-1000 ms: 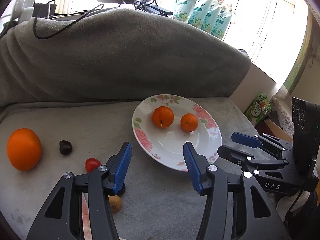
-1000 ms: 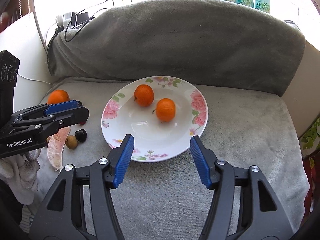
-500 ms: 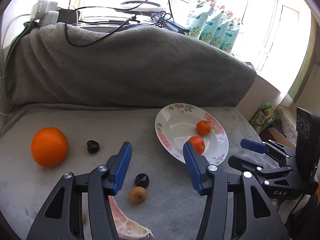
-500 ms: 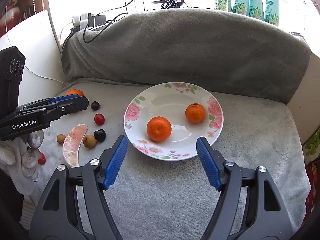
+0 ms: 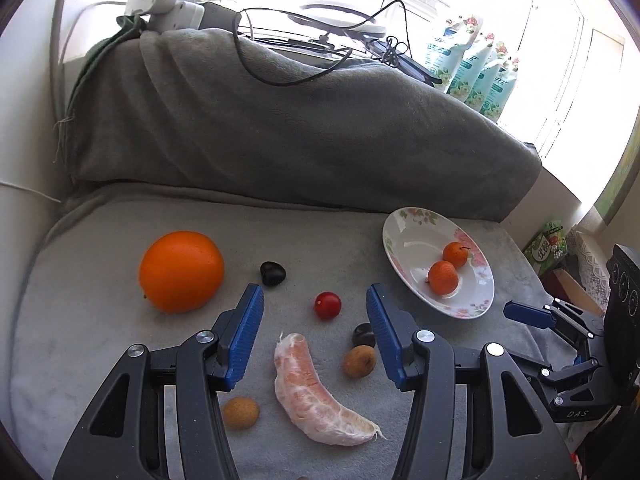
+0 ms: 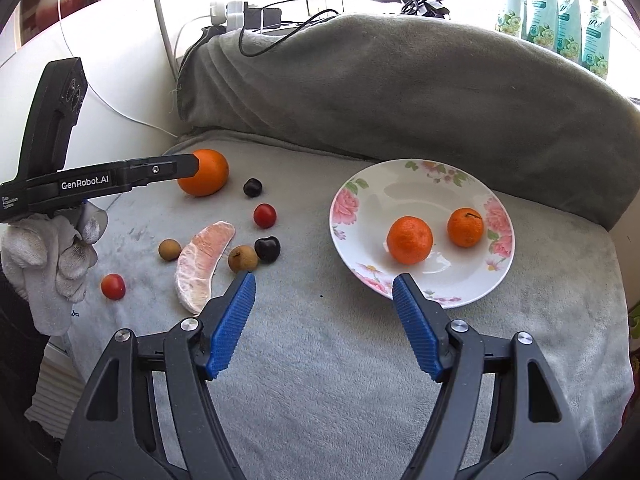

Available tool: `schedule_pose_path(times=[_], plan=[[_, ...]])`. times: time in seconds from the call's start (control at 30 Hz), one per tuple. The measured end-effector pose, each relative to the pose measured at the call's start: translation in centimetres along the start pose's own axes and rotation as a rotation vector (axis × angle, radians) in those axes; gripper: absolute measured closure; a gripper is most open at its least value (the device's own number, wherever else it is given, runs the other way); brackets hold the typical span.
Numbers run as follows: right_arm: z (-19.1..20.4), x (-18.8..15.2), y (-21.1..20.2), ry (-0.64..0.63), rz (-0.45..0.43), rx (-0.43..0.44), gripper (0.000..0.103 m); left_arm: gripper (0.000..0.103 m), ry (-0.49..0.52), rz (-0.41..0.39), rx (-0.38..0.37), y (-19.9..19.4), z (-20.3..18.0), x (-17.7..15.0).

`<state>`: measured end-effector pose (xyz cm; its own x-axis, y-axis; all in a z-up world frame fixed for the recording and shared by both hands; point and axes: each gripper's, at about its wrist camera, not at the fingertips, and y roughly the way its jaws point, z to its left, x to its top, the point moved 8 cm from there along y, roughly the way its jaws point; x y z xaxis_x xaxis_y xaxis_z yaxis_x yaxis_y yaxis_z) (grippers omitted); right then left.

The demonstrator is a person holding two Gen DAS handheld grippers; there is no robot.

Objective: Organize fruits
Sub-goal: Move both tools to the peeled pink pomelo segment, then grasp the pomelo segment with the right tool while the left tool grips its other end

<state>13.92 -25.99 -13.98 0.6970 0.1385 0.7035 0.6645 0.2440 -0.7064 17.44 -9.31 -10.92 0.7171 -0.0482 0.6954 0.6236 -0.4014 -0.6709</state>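
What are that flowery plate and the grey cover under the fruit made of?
The plate looks like glazed ceramic or porcelain, though melamine is possible: it is glossy white with bright reflections and printed pink flowers. The cover looks like soft fleece or plush fabric: matte, fuzzy, and creased into folds.

Grey fleece blanket (image 5: 304, 128): draped over a raised bulk at the back and spread flat in front. Black cables (image 5: 280, 76): looped across the blanket's top. White power adapters (image 5: 164, 0): at the upper left corner of the bulk. Teal floral pouches (image 6: 560, 8): standing in a row by the window (print too small to read). Green printed packet (image 5: 548, 244): low at the right edge.
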Motion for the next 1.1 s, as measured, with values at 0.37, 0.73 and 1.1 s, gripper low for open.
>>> schedule_pose_path(times=[0.37, 0.73, 1.1], plan=[[5.8, -1.6, 2.3, -0.094, 0.076, 0.102, 0.029, 0.055, -0.017, 0.167, -0.045, 1.6, 1.9, -3.0], [10.9, -3.1, 4.8, -0.209, 0.136, 0.162, 0.043, 0.062, -0.011, 0.364, -0.056, 3.6, 2.4, -4.5], [12.3, -3.5, 7.2, -0.264, 0.168, 0.169, 0.061, 0.065, -0.057, 0.481, -0.073, 5.5, 1.9, -5.0]])
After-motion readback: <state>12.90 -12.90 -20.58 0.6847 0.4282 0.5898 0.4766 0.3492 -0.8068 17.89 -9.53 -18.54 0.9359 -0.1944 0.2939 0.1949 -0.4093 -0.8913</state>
